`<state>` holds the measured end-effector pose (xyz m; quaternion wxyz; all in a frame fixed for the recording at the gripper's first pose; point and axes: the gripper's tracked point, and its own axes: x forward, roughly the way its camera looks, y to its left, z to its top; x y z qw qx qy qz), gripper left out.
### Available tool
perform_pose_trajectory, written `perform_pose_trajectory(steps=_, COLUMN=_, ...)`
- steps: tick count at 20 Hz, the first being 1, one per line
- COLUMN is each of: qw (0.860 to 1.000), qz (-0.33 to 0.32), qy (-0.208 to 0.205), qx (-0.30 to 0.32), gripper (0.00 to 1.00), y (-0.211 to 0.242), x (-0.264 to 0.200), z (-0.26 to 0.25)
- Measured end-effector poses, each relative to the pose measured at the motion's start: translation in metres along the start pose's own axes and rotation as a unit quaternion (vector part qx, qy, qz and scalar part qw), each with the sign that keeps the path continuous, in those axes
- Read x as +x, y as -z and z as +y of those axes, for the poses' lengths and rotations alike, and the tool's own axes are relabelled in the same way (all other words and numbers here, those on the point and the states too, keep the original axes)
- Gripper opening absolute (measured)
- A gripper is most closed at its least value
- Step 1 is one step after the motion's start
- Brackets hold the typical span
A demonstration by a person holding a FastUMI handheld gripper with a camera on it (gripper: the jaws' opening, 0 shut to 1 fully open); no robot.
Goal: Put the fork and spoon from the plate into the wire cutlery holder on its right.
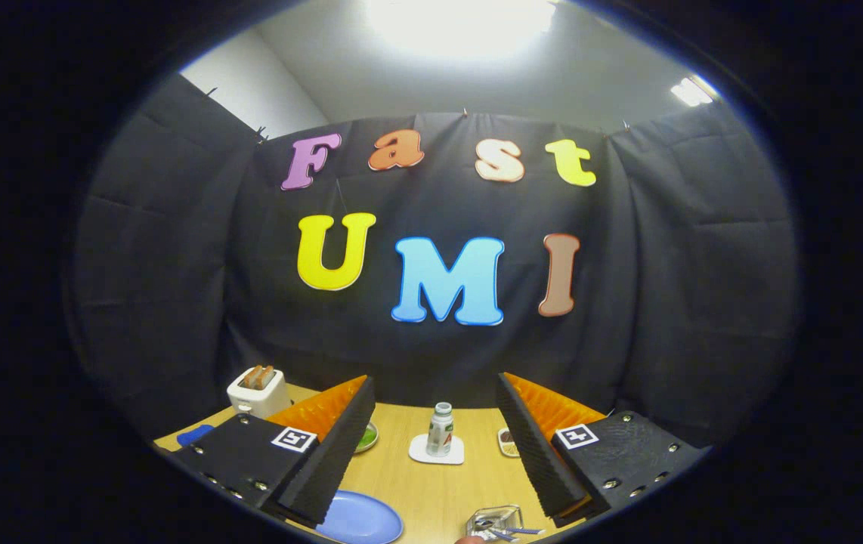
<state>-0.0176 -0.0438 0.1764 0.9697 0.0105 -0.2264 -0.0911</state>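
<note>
My gripper [437,423] is open and held well above the wooden table [431,483], with nothing between its fingers. Below it, near the left finger, lies a blue plate [362,520]; I cannot make out cutlery on the part that shows. To the plate's right, near the right finger, stands the wire cutlery holder [493,521] with a blue-handled utensil [516,532] at its rim. Whether that utensil is the fork or the spoon cannot be told.
A small bottle [440,429] stands on a white coaster [436,451] between and beyond the fingers. A white toaster [258,391] with toast sits at the back left. A green dish [367,437], a small bowl [508,442] and a blue object [194,434] lie around.
</note>
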Motion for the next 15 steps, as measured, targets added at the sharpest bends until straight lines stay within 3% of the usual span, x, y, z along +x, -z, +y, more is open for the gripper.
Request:
perform_pose_trajectory(steps=2, qw=1.0, qz=0.011, qy=-0.016, qx=0.007, gripper=0.99, y=0.006, x=0.0, z=0.003)
perform_pose_trajectory(steps=15, qw=0.997, qz=0.04, qy=0.027, qx=0.062, gripper=0.96, y=0.031, x=0.011, z=-0.06)
